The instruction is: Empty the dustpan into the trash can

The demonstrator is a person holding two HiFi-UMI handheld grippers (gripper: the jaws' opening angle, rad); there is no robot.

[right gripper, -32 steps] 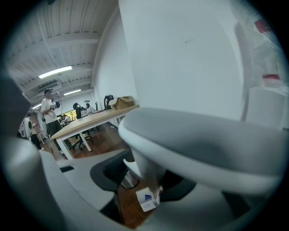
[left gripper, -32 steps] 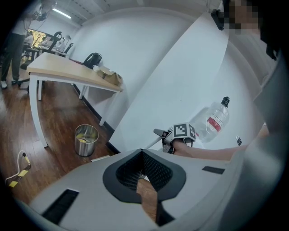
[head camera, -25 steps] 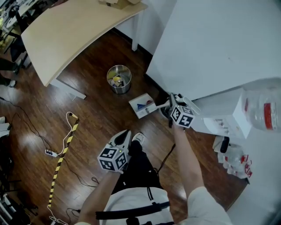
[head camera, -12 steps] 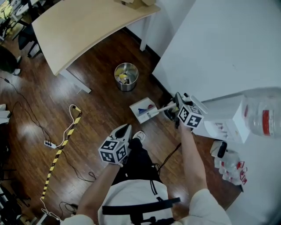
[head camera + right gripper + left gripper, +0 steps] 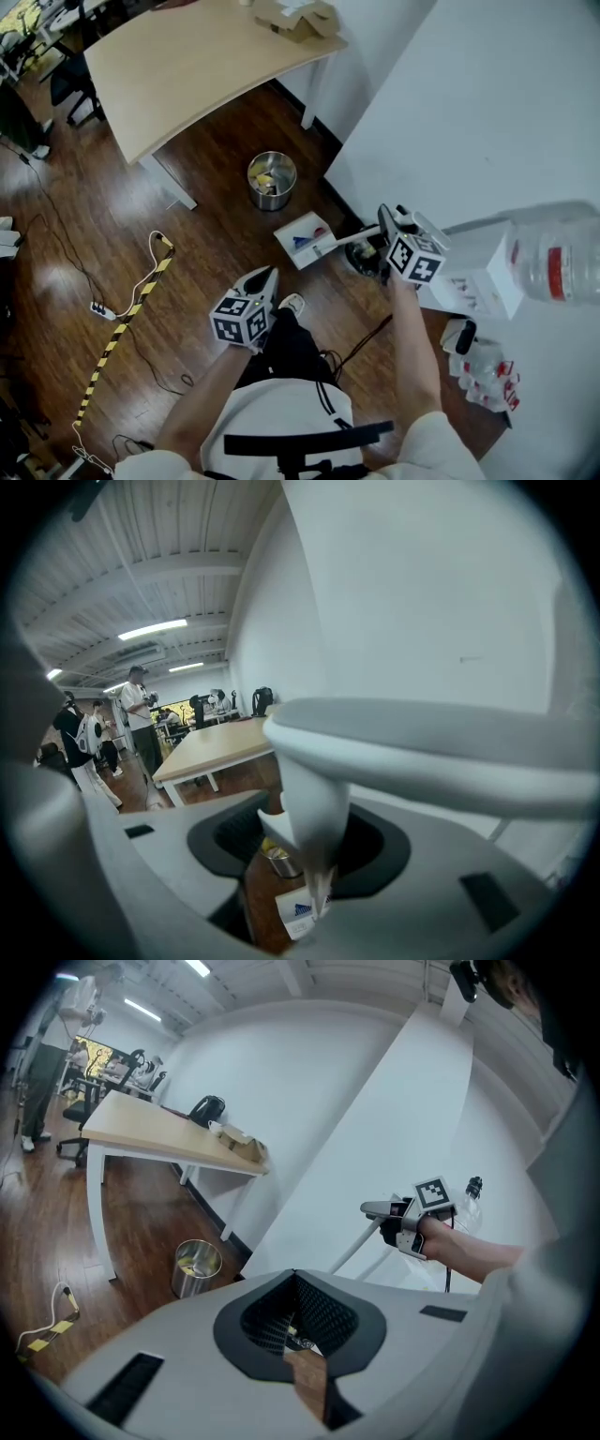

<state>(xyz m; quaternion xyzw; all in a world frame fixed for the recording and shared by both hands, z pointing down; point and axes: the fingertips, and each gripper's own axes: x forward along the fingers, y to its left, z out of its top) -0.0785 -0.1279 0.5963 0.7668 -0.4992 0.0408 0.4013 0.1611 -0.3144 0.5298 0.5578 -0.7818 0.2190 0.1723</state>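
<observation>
The white dustpan (image 5: 304, 238) hangs low over the wood floor with small blue and red scraps in it. Its long white handle (image 5: 347, 239) runs up into my right gripper (image 5: 382, 225), which is shut on it. From the right gripper view the handle (image 5: 314, 808) fills the gap between the jaws, with the pan (image 5: 300, 911) far below. The round metal trash can (image 5: 272, 180) stands beyond the pan, with yellow and brown rubbish inside; it also shows as the can (image 5: 197, 1265) in the left gripper view. My left gripper (image 5: 269, 275) is shut and empty, nearer my body.
A wooden table (image 5: 187, 66) stands beyond the can. A white partition (image 5: 487, 103) runs along the right, with a white box (image 5: 483, 272) and a big water bottle (image 5: 558, 253) by it. A yellow-black cable strip (image 5: 122, 333) lies left. People (image 5: 141, 719) stand far off.
My right gripper has risen with the handle in it, and the dustpan has lifted with it. The left gripper has barely shifted.
</observation>
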